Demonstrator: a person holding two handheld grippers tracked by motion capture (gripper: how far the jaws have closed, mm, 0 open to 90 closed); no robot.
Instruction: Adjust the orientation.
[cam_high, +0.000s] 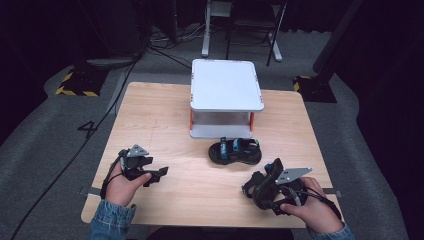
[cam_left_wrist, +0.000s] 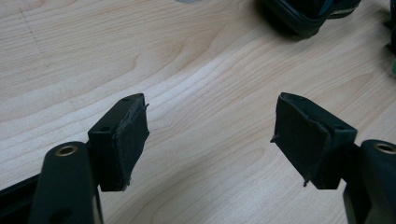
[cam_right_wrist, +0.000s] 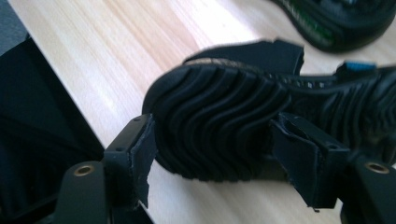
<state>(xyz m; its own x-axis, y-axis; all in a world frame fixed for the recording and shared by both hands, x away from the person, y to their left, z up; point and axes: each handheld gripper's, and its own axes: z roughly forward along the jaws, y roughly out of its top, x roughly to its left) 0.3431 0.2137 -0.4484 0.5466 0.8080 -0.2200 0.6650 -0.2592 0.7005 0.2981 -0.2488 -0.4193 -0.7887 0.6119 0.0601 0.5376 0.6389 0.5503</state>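
A black sandal with blue straps lies on the wooden table in front of a white shelf; its edge shows in the left gripper view and the right gripper view. A second black sandal is tilted with its ribbed sole facing the camera, and my right gripper is shut on its sides. From above, this sandal is held near the table's front right by the right gripper. My left gripper is low over the front left, jaws open with bare wood between them.
A white two-level shelf stands at the middle back of the table, its lower level open toward me. Grey carpet, cables and dark stands surround the table. Bare wood stretches across the table's left half and between the grippers.
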